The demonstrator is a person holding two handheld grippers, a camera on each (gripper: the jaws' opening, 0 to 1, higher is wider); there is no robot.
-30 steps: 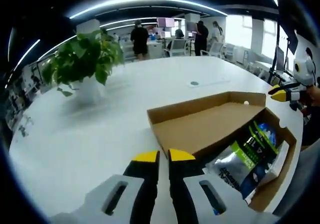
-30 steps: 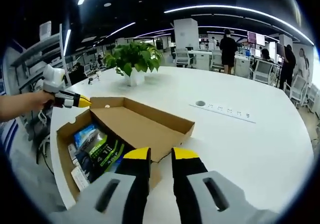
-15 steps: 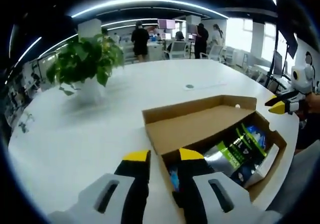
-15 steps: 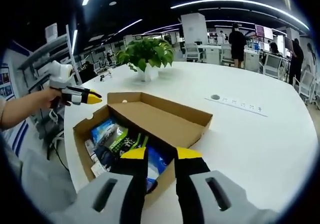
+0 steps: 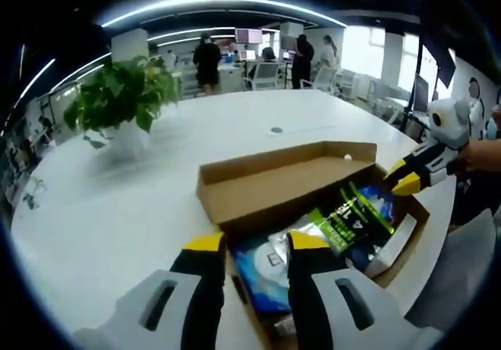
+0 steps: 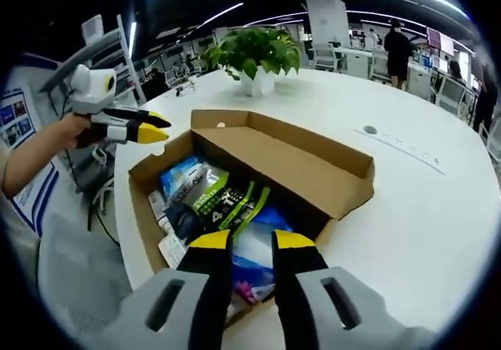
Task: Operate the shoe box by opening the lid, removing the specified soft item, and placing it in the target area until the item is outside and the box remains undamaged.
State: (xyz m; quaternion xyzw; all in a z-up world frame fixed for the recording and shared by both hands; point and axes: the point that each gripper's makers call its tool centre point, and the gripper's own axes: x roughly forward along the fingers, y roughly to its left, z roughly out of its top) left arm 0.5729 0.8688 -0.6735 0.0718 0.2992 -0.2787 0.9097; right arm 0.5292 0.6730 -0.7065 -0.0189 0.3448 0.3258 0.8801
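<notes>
Right gripper view: shoe box lies open near the table edge, packets partly hidden; right gripper and left gripper parted, empty

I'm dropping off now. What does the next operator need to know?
Left gripper: jaws apart, empty, over the box's near edge.
Right gripper: jaws slightly apart, empty, above the packets.
Shoe box sits on the white table with its lid folded back, no visible damage.
Green-and-black packet and the other soft packs lie inside.
Done: lid opened.
Left: grasp the item, lift it out, place it in the target area.
</notes>
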